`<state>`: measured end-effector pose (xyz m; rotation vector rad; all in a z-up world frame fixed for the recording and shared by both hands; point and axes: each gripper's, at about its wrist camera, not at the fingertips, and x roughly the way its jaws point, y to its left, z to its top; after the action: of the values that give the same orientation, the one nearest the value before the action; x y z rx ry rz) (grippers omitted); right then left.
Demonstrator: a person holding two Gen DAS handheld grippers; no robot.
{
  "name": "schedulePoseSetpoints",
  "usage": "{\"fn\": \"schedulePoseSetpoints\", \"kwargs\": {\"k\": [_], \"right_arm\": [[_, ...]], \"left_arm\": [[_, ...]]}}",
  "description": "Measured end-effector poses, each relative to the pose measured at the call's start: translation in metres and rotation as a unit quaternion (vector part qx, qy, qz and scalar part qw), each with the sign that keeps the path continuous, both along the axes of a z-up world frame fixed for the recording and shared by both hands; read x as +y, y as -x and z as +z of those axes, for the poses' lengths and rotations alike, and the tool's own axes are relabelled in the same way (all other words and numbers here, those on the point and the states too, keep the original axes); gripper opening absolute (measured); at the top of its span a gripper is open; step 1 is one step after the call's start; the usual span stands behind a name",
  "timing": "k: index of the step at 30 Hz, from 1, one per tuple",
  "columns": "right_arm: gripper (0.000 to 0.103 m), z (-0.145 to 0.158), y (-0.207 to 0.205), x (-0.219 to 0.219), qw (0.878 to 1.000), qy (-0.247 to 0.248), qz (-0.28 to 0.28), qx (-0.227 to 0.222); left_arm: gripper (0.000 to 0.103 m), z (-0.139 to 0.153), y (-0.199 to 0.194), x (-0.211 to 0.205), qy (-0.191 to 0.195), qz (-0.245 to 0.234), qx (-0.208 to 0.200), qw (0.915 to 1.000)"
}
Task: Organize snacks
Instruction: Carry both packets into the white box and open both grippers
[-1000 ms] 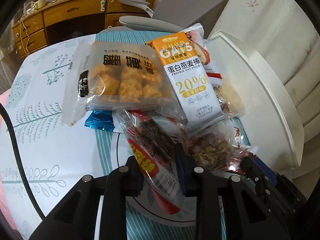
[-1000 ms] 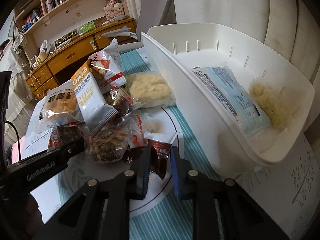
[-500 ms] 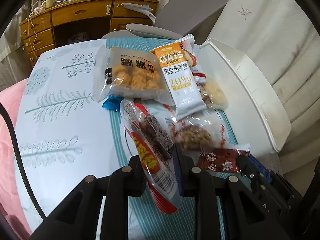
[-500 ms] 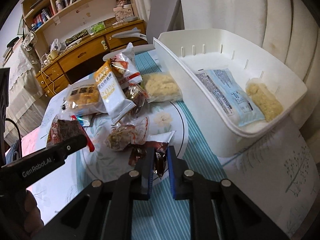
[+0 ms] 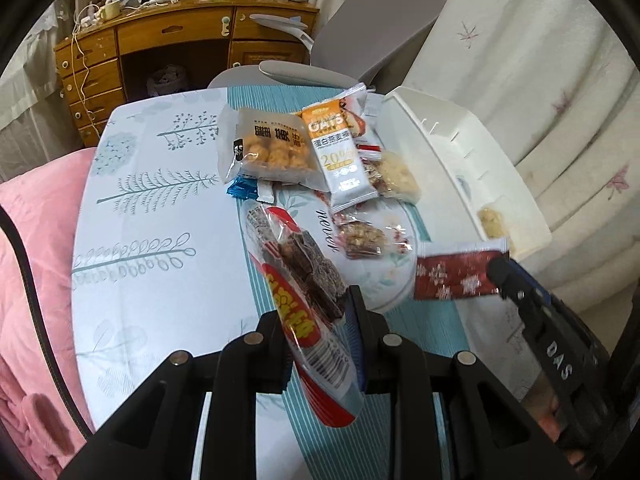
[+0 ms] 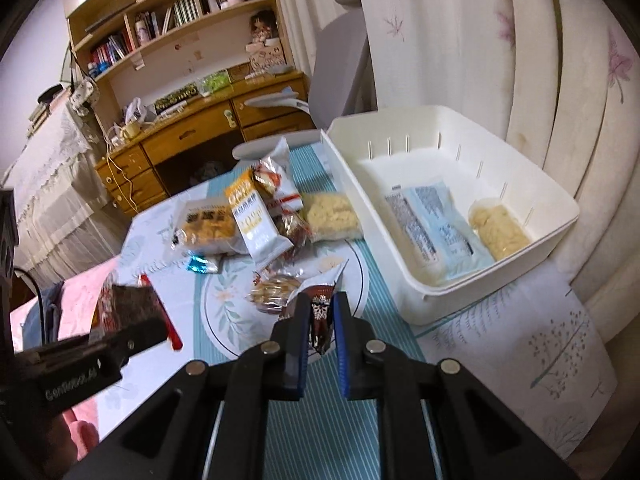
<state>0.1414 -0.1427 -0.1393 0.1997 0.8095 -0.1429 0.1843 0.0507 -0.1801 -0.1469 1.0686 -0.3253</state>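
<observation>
Packet (image 5: 304, 280) lengthwise between left jaws.

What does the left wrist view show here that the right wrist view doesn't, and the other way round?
Only the left wrist view shows the left gripper shut on the brownie packet from above.

Only the right wrist view shows inside the white bin: a blue packet and a pale noodle packet, plus the bookshelf.

Both show the right gripper shut on the dark red snowflake packet, the oats bar, and the desk.
</observation>
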Motion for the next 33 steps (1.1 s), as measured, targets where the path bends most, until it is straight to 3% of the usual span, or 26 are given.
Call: {"fn": "schedulePoseSetpoints", "kwargs": {"k": [9,18,33], "right_arm": [[0.011,0.037,0.003,-0.022,0.999,-0.012,0.041,-0.017],[0.011,0.065,0.001,-0.066,0.994,-0.007,0.100,-0.034],[0.011,0.078,-0.007,-0.161,0.990,0.007,0.133,-0.044]], "left_arm": [[0.021,0.041,0.016,-0.022,-0.003,0.015,-0.015,0.9998],[0.021,0.070,0.017,-0.076,0.003,0.036,-0.048,0.9982],[0.021,0.072,-0.004,-0.185,0.008,0.028,-0.060,0.9978]]}}
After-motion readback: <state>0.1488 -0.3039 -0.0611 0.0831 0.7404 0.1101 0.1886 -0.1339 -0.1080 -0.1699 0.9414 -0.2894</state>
